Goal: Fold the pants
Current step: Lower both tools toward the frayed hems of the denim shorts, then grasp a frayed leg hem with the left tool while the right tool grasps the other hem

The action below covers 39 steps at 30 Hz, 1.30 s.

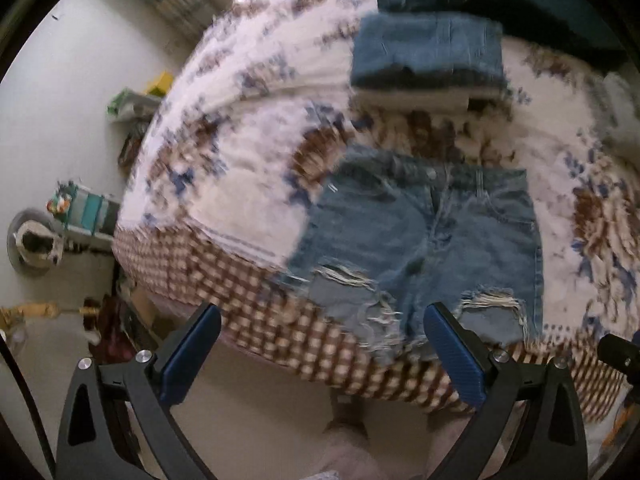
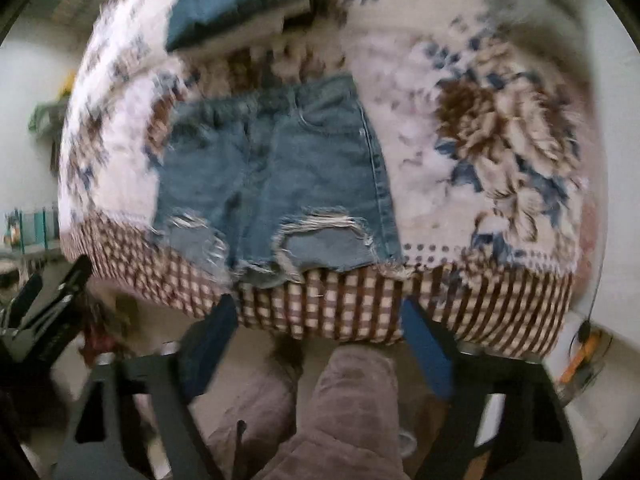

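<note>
Over at the far left of the left wrist view there's cluttered shelving (image 1: 86, 216) against the pale wall, all pretty blurry. Moving right, the bed with the white, brown and blue floral blanket (image 1: 224, 184) fills most of the frame, and its brown-and-cream checked border (image 1: 280, 336) runs along the near edge. The pair of faded blue denim shorts with ripped, frayed leg hems (image 1: 424, 240) lies flat in the centre-right of that view, waistband toward the top, hems right at the checked border. Above them, upper centre-right, sits a stack of folded blue jeans (image 1: 428, 52). The left gripper (image 1: 320, 356) is at the bottom of the frame with its blue-padded fingers spread wide, gripping nothing, hanging in front of the bed edge. In the right wrist view the same shorts (image 2: 272, 176) sit centre-left, and the right gripper (image 2: 320, 344) at the bottom is also spread wide and empty, with the person's legs in mauve-grey trousers (image 2: 352, 412) showing between its fingers.
</note>
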Motion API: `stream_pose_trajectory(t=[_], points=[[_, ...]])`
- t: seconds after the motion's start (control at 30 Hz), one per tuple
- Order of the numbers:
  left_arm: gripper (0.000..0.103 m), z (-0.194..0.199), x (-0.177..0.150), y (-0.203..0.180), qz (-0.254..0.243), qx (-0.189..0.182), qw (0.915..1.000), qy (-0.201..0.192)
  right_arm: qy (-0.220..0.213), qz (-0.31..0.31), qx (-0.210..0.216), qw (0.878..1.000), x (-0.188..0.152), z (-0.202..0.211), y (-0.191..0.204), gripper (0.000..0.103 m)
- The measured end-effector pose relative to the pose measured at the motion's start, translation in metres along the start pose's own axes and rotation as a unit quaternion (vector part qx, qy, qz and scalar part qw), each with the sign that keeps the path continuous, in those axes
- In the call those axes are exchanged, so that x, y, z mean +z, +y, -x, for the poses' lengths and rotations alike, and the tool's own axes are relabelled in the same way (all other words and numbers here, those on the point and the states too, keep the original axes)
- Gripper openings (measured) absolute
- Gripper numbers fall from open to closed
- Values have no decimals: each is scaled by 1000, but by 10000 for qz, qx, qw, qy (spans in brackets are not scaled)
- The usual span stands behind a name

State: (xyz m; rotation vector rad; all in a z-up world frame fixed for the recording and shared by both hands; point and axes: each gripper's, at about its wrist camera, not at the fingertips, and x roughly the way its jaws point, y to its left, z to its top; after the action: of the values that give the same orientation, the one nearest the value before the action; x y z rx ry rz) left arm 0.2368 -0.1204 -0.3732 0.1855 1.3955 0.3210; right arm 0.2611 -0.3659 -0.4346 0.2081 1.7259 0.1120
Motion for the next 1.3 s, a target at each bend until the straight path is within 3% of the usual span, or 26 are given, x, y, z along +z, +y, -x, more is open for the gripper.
stream_pose_trajectory(t=[0.1,0.2,0.37,0.5,0.6,0.67,0.77,0.83,0.93,1.0,1.07,1.13,1.17,1.2,1.23,1.3], points=[[103,-52,-1,-53,68,-216,9986,472,280,339,-238,9988,44,-42,-26,69],[103,-98,-11,-102,239,-537,9932,1007,445,765,-458,9950,82,-80,-44,58],[103,-139,-32,-162,921,-1247,9759,1538,704,1091,-532,9901,129,-119,-67,38],[103,-159,-48,-198,1549,-1939,9550,1623,826,1366,-700,9847,162,-137,-71,39],[103,-162,-54,-216,1794,-2108,9472,1620,1059,1442,-676,9815,183,-151,-68,54],[103,-162,-56,-232,1734,-2039,9506,1571,1081,1491,-638,9808,195,-159,-63,59],[102,-165,-61,-260,1376,-1661,9650,1493,1163,1578,-717,9780,213,-172,-55,59],[95,-170,-63,-278,1009,-1317,9746,1506,1196,1669,-755,9758,222,-181,-49,59],[79,-171,-61,-285,819,-1276,9792,1349,1295,1759,-729,9731,232,-197,-38,59],[39,-164,-54,-276,963,-1385,9789,1151,1356,1786,-700,9720,239,-208,-32,59],[17,-161,-52,-265,1017,-1440,9792,1008,1385,1757,-647,9725,246,-219,-28,59],[12,-154,-46,-257,1015,-1550,9778,978,1366,1739,-568,9736,251,-225,-27,59],[9,-149,-43,-254,1008,-1599,9771,980,1300,1724,-448,9754,252,-225,-26,54],[8,-142,-40,-250,1028,-1636,9765,958,1165,1717,-327,9777,252,-221,-27,45],[7,-138,-35,-244,1044,-1654,9761,947,1081,1690,-179,9795,251,-217,-27,24],[6,-125,-29,-233,1037,-1703,9755,925,967,1587,-83,9825,249,-205,-28,18]])
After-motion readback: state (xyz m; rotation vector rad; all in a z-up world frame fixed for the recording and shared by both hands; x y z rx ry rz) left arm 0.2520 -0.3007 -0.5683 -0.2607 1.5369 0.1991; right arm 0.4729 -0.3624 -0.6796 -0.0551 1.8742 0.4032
